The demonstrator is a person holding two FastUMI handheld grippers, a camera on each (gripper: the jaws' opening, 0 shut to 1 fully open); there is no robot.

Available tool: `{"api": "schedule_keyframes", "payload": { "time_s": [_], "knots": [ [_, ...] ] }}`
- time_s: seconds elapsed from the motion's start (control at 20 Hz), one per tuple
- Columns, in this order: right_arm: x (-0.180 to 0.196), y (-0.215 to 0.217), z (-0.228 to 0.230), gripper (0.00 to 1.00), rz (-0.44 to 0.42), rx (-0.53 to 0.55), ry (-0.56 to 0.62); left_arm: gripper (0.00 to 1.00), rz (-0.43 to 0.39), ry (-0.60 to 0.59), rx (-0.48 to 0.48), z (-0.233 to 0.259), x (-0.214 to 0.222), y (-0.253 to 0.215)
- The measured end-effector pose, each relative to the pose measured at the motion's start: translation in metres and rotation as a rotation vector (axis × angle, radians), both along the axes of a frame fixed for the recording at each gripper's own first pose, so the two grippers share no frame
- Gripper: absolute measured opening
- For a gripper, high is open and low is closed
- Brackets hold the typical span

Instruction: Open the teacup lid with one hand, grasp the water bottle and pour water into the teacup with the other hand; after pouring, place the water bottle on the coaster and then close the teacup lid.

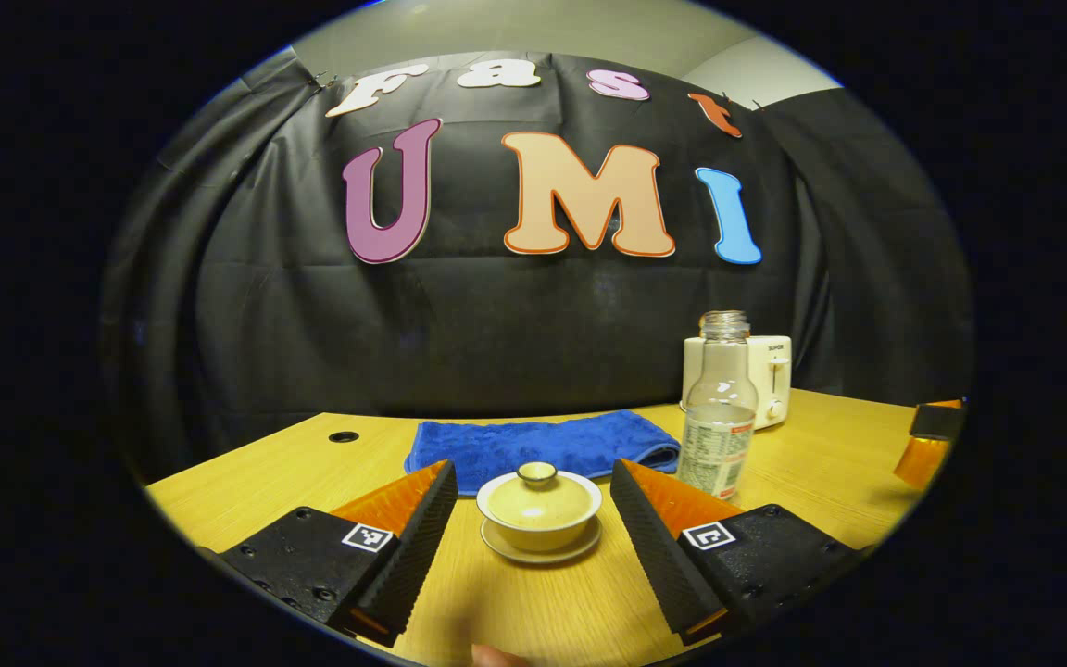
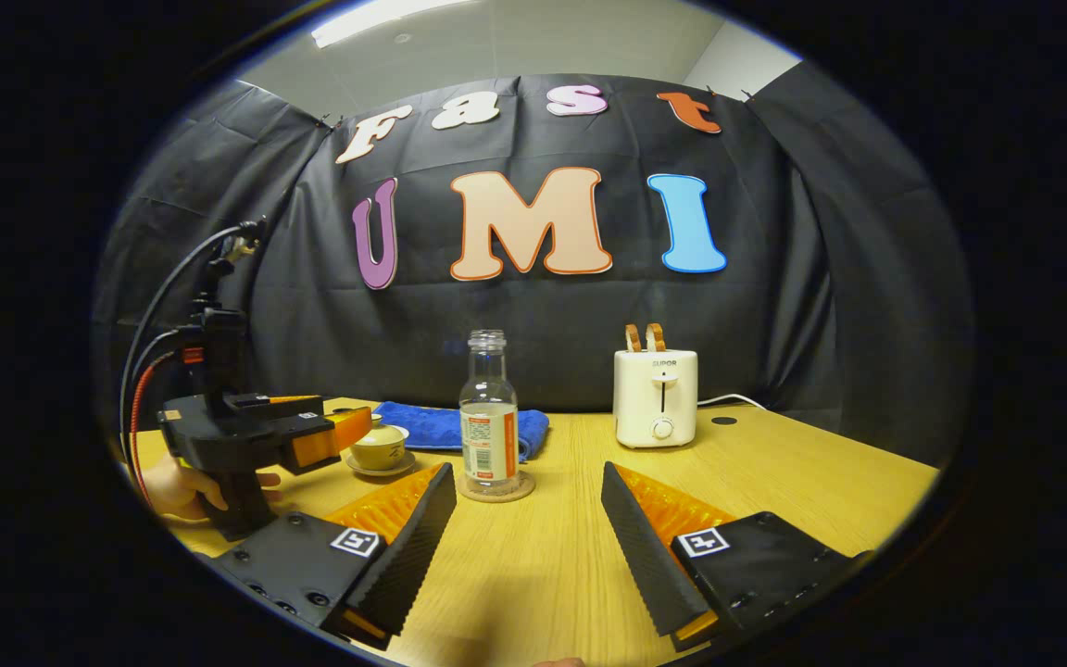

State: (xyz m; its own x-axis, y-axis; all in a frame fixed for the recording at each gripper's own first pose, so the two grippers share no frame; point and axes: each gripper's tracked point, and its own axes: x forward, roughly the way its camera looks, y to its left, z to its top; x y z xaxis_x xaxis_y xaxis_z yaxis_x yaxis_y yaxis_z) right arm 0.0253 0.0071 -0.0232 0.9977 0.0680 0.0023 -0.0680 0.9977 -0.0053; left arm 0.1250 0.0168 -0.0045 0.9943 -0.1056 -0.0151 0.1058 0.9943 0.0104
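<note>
With lid (image 1: pixel 537 474) seated on teacup (image 1: pixel 539 512), left tool (image 1: pixel 533 542) spread, framing it from near side; right tool (image 2: pixel 527 547) spread, facing bottle (image 2: pixel 488 417) upright on coaster (image 2: pixel 496 488): fits start or finish.

Lidded teacup (image 1: pixel 539 508) on saucer (image 1: pixel 541 548), towel (image 1: pixel 543 445) behind it. Bottle (image 2: pixel 488 412) on coaster (image 2: pixel 496 488), right of teacup. Toaster (image 2: pixel 655 396) farther right.

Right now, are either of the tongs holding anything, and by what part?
Nothing is held. The left tongs are open, either side of the lidded teacup without touching it. The right tongs are open, short of the water bottle.
</note>
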Motion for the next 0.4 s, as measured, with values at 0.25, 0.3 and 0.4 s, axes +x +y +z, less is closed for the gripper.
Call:
{"api": "schedule_keyframes", "payload": {
  "time_s": [0.25,0.3,0.4],
  "knots": [
    [-0.017,0.01,0.0,0.99,-0.022,0.001,0.001,0.96,0.024,-0.006,-0.009,0.002,-0.068,0.0],
    [-0.021,0.008,0.001,0.96,-0.034,0.001,-0.001,0.97,0.018,-0.013,-0.013,0.006,-0.08,-0.001],
    [-0.031,0.014,0.0,0.99,-0.028,0.0,0.004,0.96,0.026,-0.007,-0.01,0.004,-0.102,0.001]
  ]
}}
